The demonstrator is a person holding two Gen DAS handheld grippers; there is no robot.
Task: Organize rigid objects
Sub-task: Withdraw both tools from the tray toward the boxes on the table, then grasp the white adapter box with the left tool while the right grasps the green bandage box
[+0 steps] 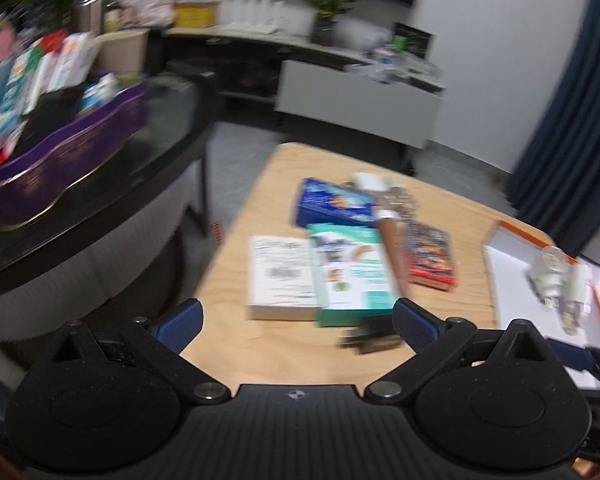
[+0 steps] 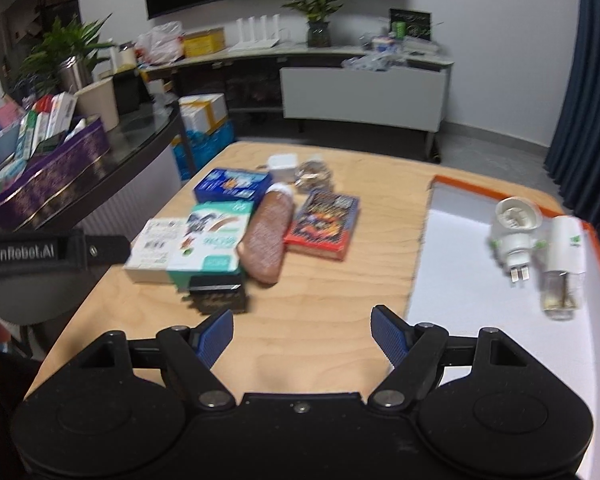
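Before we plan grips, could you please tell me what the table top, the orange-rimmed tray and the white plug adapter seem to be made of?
Table top: light wood, probably plywood, matte; wavy grain shows.
Orange-rimmed tray: smooth white floor with a thin orange rim; plastic or coated board, hard to tell.
White plug adapter: glossy white moulded plastic, with metal prongs at its near end.

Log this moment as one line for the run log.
left gripper: open, empty | right gripper: open, empty | boxes: on wooden table | plug adapter: in white tray

Pale wood-grain table (image 2: 320,344), matt; tray (image 2: 460,280) prob. smooth plastic (blurry).
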